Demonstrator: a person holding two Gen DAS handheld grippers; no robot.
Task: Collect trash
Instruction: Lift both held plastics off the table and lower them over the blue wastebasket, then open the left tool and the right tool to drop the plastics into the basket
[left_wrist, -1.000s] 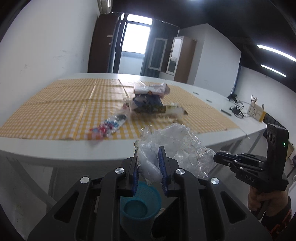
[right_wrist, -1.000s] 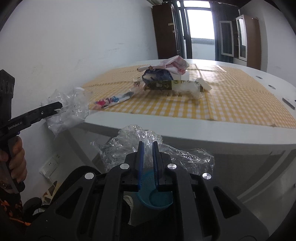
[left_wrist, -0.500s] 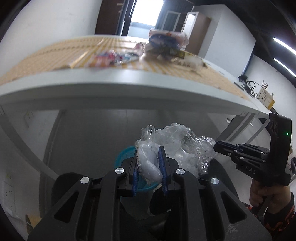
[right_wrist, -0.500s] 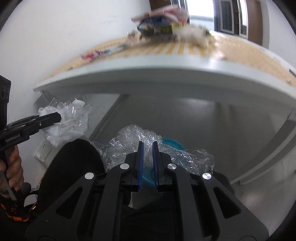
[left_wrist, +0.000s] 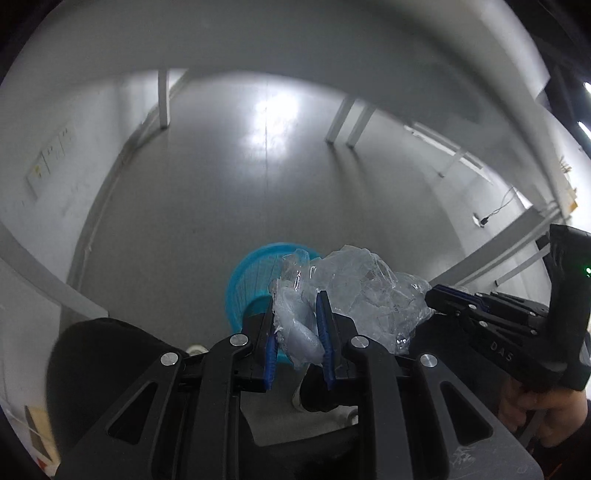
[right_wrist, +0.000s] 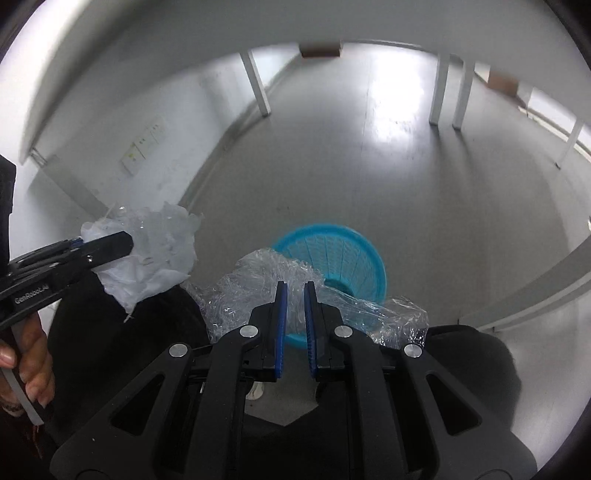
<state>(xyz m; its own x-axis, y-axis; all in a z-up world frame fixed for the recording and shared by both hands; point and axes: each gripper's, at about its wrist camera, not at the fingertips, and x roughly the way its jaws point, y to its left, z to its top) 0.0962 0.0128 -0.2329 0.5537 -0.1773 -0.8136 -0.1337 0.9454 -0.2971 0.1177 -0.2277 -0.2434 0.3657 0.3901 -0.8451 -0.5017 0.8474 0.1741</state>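
Observation:
My left gripper (left_wrist: 296, 299) is shut on a crumpled white-and-clear plastic wad (left_wrist: 354, 288), held above the rim of a blue waste basket (left_wrist: 251, 280) on the floor. That gripper and its wad (right_wrist: 155, 243) also show at the left of the right wrist view. My right gripper (right_wrist: 294, 288) is shut on a crinkled sheet of clear plastic wrap (right_wrist: 251, 291), held over the near edge of the same blue basket (right_wrist: 343, 254). The right gripper (left_wrist: 439, 295) shows at the right of the left wrist view.
Grey floor (right_wrist: 369, 166) lies under the white table, whose underside (left_wrist: 295, 44) arches overhead. White table legs (right_wrist: 258, 85) stand at the back. A wall with an outlet plate (left_wrist: 51, 155) is at the left. Dark clothing (left_wrist: 103, 362) fills the lower edge.
Both grippers have dropped and tilted down from table height to below the tabletop. The table trash has left view; the blue basket now sits just ahead of both held plastic pieces.

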